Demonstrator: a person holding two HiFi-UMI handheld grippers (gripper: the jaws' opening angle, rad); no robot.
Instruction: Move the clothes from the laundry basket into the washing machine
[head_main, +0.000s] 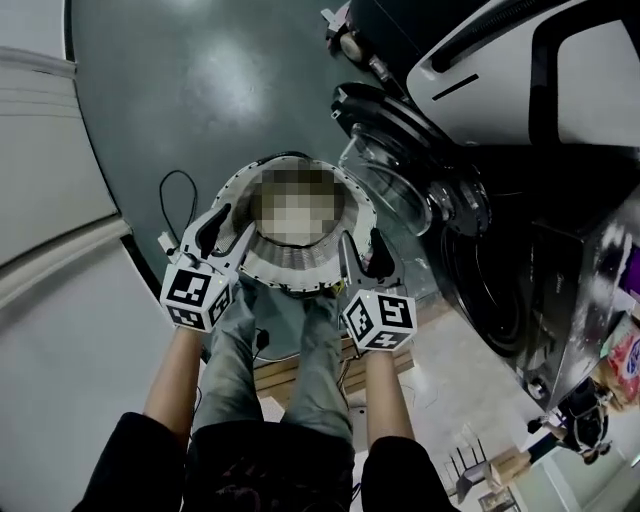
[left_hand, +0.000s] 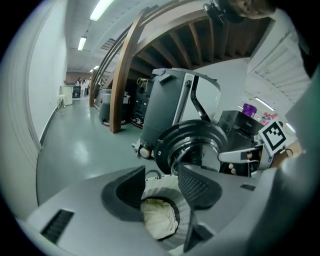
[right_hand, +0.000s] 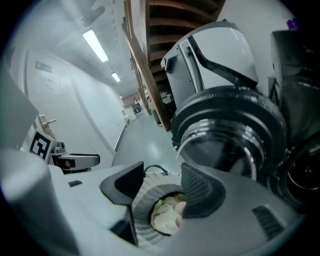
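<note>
Clothes (left_hand: 158, 219), a pale cream bundle, are lying low in the basket (left_hand: 183, 217) at center of the head view. The washer (head_main: 520, 290) is sitting at right, w/ its door (head_main: 395, 185) hanging open just beside the basket rim. L tongs (left_hand: 161, 172) & R tongs (right_hand: 162, 170) are both standing spread, pinching nothing. Each is hovering over the basket mouth, w/ the bundle showing between the jaws but below them.

Risks, as I'm reading it:
- **Early close:** the bundle is sitting deep, so tongs closing too soon are likely catching the ribbed wall or rim instead of cloth & tipping the basket.
- **Same heap:** both are aiming at one pile, so they could be pulling one piece two ways, or lifting a tangle that's trailing over the rim onto the floor (head_main: 180, 90).
- **Door:** it's crowding the right side, so a swing toward the drum risks clipping the glass.
- **Cable (head_main: 162, 205):** it's looping by the basket at left & could be snagging a foot or dragged cloth.
</note>
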